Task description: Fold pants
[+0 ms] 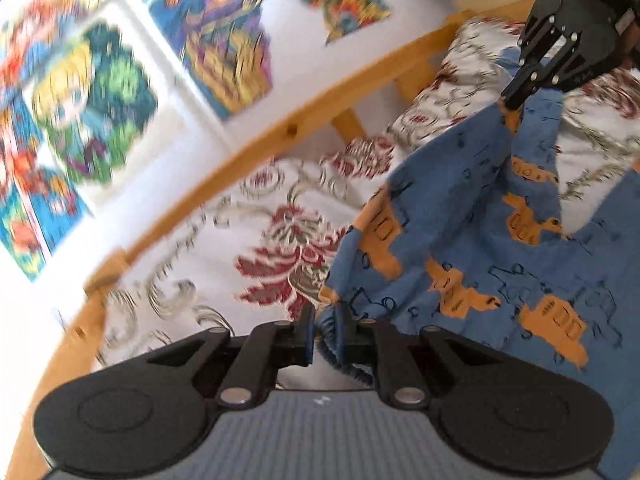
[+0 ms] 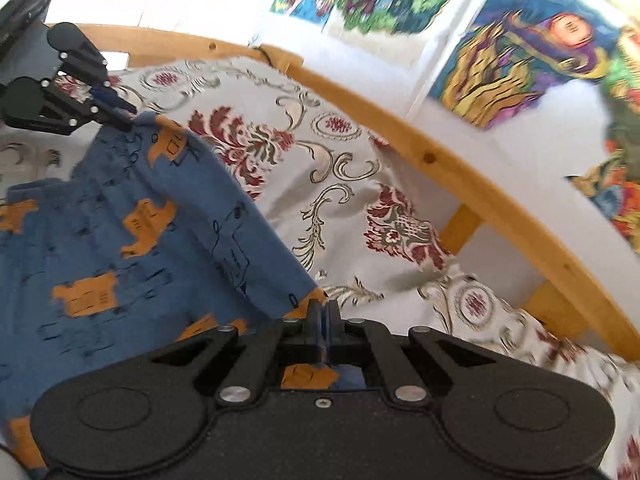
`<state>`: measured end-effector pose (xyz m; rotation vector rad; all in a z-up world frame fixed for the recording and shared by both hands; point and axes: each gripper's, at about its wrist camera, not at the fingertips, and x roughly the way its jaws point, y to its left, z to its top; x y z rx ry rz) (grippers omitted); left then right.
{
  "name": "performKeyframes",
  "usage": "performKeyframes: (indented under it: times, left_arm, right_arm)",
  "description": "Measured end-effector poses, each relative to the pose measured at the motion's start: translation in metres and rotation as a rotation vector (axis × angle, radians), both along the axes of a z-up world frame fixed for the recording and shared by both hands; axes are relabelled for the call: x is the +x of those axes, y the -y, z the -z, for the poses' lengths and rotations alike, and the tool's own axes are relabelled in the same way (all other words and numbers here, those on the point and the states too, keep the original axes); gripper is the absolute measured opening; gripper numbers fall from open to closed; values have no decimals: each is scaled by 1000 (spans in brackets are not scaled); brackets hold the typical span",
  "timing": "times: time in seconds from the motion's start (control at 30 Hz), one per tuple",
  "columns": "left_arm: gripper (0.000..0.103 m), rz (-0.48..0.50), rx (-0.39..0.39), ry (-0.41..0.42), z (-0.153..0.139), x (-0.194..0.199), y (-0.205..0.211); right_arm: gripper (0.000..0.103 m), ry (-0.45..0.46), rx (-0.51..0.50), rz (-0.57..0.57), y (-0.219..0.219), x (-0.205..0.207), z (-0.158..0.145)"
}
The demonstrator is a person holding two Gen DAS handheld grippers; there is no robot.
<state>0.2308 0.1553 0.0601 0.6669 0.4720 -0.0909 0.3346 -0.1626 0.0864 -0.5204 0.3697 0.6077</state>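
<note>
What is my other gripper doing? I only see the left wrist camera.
Observer: The right gripper is shut on a corner of the pants.
Operator: Is the cloth in deep?
Observer: Yes, orange-printed cloth shows behind its fingers.
Operator: How does my left one look from there?
Observer: The left gripper pinches the pants' top edge, held taut above the floral bedspread.
</note>
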Motion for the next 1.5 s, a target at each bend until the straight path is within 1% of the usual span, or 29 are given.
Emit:
performKeyframes:
  times: [0.13,0.27,0.37,0.47,0.5,0.6,0.73,0.8,0.9,0.97,1.07,1.13,1.17,1.2,1.23,1.27,1.3,1.4,1.43,1.47,1.5]
  left_arm:
    - [11,74,65,38,5,-32,9]
    - [11,161,151,47,17,-66,22]
    - [11,229,227,28,32,-91,29]
    - [11,298,316,5,51,-106,34]
    - [11,315,335,-7,56,-110,35]
    - [11,378,380,-49,65,-120,36]
    - [11,446,439,-106,70,-125,35]
    - [10,478,482,-116,73,-129,36]
    - [10,524,561,-108,76,-140,37]
    - [10,542,614,-86,79,-145,38]
    - [10,525,654,-39,77,-148,41]
    - [10,506,687,9,74,-148,43]
    - [10,502,714,40,73,-150,44]
    - [10,511,763,73,74,-151,44]
    - [10,527,819,89,76,-153,43]
    - [10,548,870,80,82,-156,42]
    - [10,568,893,45,88,-158,40]
    - [10,626,911,-76,115,-163,34]
    - [10,635,914,-95,123,-163,32]
    - [10,626,896,-102,125,-161,32]
    - [10,609,861,-121,124,-156,33]
  right_arm:
    - [0,19,31,37,10,-64,8]
    - [0,32,29,61,6,-123,28]
    - [0,34,1,81,0,-156,46]
    - [0,14,-14,109,-5,-177,62]
    - [0,10,-18,118,-6,-183,67]
    - [0,4,-26,140,-10,-197,76]
    - [0,-4,-31,149,-15,-214,83]
    - [0,-13,-35,151,-18,-220,84]
    - [0,-13,-35,152,-20,-231,85]
    - [0,-25,-25,154,-20,-236,85]
    - [0,-52,-3,159,-19,-241,87]
    - [0,-71,15,163,-18,-244,88]
    - [0,-77,22,164,-18,-245,88]
    - [0,-78,28,165,-18,-246,88]
    - [0,-81,32,166,-19,-247,88]
    - [0,-89,36,167,-20,-248,89]
    - [0,-102,38,167,-21,-248,90]
    - [0,-126,19,164,-25,-250,101]
    - [0,-129,17,167,-26,-250,104]
    - [0,-132,18,173,-26,-251,107]
    - [0,-139,20,180,-27,-250,109]
